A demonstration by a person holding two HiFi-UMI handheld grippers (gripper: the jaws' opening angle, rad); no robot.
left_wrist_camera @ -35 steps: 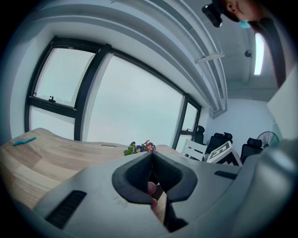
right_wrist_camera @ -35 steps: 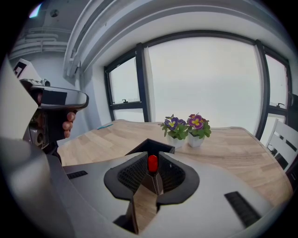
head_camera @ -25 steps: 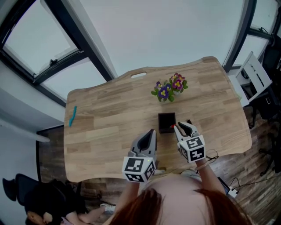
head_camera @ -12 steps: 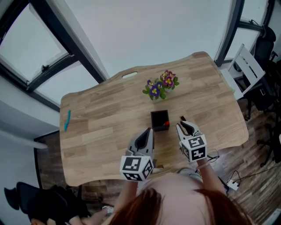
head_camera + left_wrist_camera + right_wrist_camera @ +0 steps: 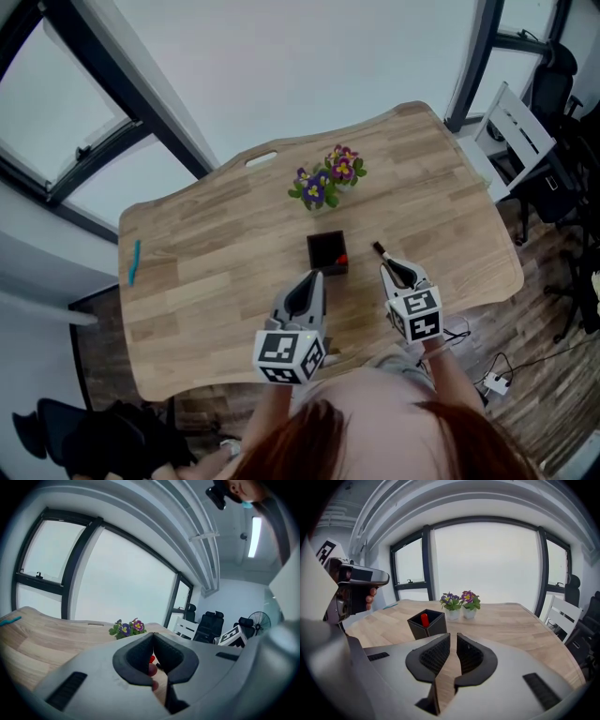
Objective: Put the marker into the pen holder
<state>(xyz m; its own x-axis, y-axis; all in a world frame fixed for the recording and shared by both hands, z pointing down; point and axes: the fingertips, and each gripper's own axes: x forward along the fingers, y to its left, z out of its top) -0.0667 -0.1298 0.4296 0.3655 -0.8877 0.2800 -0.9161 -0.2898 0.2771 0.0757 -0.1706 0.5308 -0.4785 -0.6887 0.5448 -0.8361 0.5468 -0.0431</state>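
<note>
Seeing marker (image 5: 424,619) now inside pen holder (image 5: 325,251) | right gripper (image 5: 453,651) backed off, barely parted, empty | left gripper (image 5: 153,653) closed, empty | I call it done

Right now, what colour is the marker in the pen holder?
The marker is red, clearest in the right gripper view.

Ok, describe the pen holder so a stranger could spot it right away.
On the wooden table, look near its middle, close to the two potted purple flowers. The pen holder is the square black open-topped box there, with a red marker standing inside.
</note>
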